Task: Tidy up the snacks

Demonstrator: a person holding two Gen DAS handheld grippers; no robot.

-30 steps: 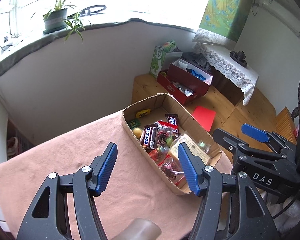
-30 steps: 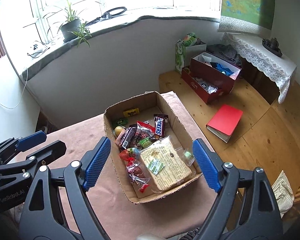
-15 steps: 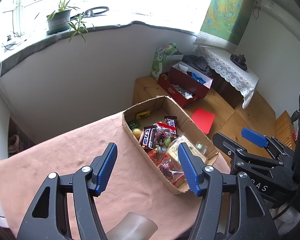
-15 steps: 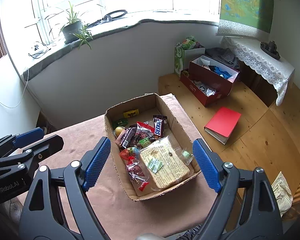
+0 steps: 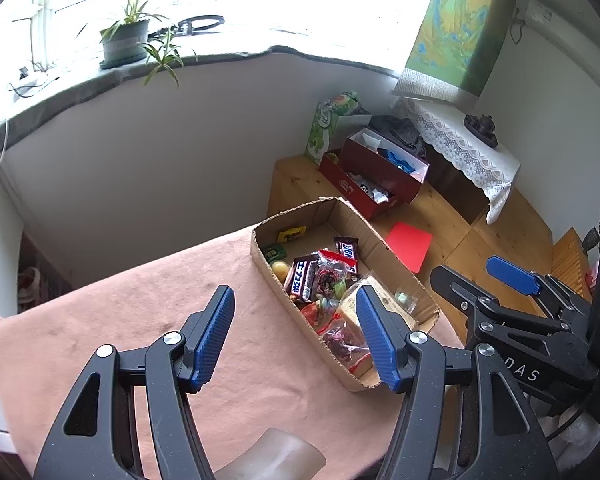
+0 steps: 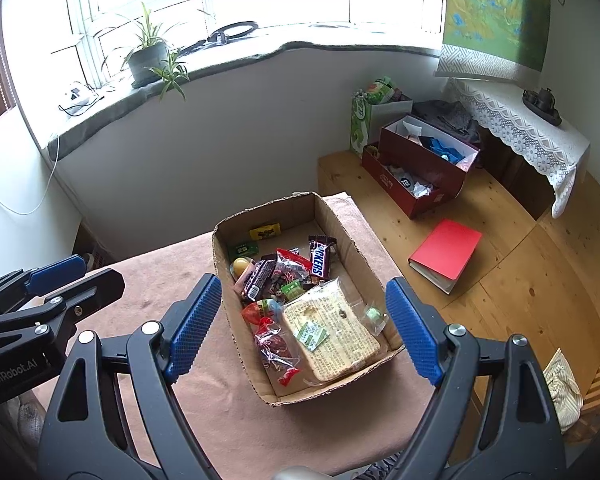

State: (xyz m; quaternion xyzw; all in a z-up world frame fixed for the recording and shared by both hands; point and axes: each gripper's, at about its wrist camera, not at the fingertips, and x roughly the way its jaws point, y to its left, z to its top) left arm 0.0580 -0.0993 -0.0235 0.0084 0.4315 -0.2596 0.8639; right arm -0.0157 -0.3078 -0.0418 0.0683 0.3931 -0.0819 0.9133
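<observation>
Right wrist view: right gripper (image 6: 304, 330) hovers released and empty above a cardboard box (image 6: 342, 240) of snacks on the table (image 6: 228, 420); left gripper (image 5: 294, 338), also released, hangs beside it. Best descend squarely over one wrapper, such as the Snickers bar (image 6: 320, 262) ahead.

Left gripper (image 5: 294, 336) open above pink cloth (image 5: 148, 300), cardboard snack box (image 5: 384, 248) beside

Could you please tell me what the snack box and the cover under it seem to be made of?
The box looks like plain brown corrugated cardboard, matte, with ragged torn rims. The cover beneath it appears to be a soft pinkish fabric, perhaps fleece or felt: matte, slightly mottled, draping over the edge.
</observation>
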